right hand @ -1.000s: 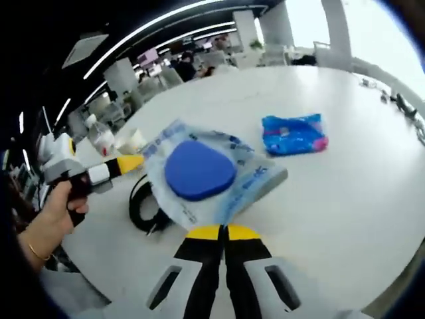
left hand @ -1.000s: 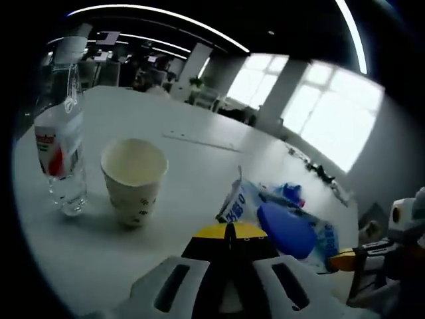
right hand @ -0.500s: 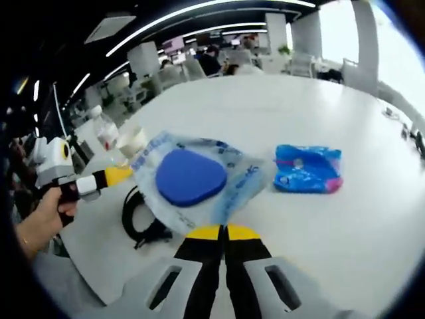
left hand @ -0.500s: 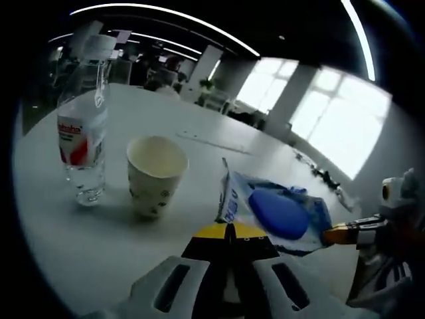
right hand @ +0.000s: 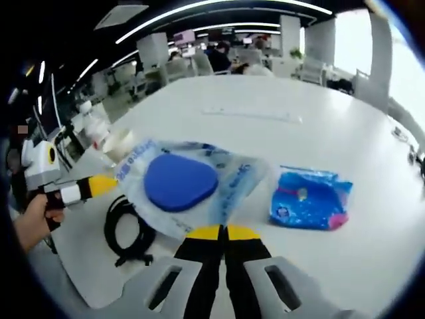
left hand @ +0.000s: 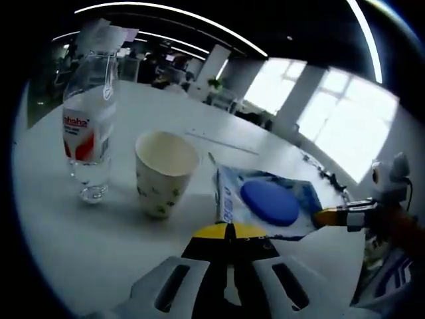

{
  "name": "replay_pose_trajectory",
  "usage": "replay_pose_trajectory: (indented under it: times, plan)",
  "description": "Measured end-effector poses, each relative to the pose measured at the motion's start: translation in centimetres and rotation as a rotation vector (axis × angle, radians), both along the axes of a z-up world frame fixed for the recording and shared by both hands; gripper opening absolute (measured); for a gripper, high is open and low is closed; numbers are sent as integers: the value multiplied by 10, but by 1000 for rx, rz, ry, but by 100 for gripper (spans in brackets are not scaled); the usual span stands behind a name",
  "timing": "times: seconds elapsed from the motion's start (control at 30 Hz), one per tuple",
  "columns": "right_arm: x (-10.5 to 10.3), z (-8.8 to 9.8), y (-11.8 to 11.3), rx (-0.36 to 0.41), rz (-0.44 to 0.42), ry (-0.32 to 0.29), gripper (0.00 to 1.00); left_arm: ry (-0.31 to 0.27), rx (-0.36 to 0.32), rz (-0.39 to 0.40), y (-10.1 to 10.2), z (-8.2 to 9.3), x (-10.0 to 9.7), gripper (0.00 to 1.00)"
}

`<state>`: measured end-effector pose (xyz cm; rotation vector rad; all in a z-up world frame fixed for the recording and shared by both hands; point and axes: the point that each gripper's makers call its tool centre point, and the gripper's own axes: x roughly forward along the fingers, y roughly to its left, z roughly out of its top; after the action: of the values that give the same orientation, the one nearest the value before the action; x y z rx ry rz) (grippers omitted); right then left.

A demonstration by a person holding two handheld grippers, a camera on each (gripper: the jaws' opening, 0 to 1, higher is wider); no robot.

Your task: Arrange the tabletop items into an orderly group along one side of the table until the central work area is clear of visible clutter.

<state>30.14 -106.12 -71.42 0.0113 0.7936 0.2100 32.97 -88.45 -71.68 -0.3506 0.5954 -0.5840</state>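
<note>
Right gripper (right hand: 224, 231) jaws clamp the clear bag (right hand: 192, 189) – left gripper (left hand: 229, 230) jaws closed, empty – beside paper cup (left hand: 165, 173), water bottle (left hand: 88, 129).

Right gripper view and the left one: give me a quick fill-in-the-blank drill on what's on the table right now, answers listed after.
1. The right tongs are shut on the clear packet that holds a ____ pad.
2. In the left gripper view, the paper cup stands between the packet and the water ____.
3. The black cable lies in a ____ on the table.
4. The small blue pouch lies ____ on the table, apart from the packet.

Missing words: blue; bottle; coil; flat
</note>
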Motion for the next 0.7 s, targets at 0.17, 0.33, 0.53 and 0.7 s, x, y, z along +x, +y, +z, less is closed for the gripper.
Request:
replay_pose_trajectory:
  times: [0.17,0.33,0.53,0.7]
  plan:
    - [13,-5,-5,-11,3,1,0,12,-10,8,-2,-4,1,0]
    - [27,-9,-10,-30,9,3,0,16,-23,12,-6,-6,4,0]
    - [34,-13,-10,-48,17,2,0,45,-31,25,-10,-15,7,0]
    - [38,-21,-10,-28,10,22,0,61,-47,38,-10,-17,9,0]
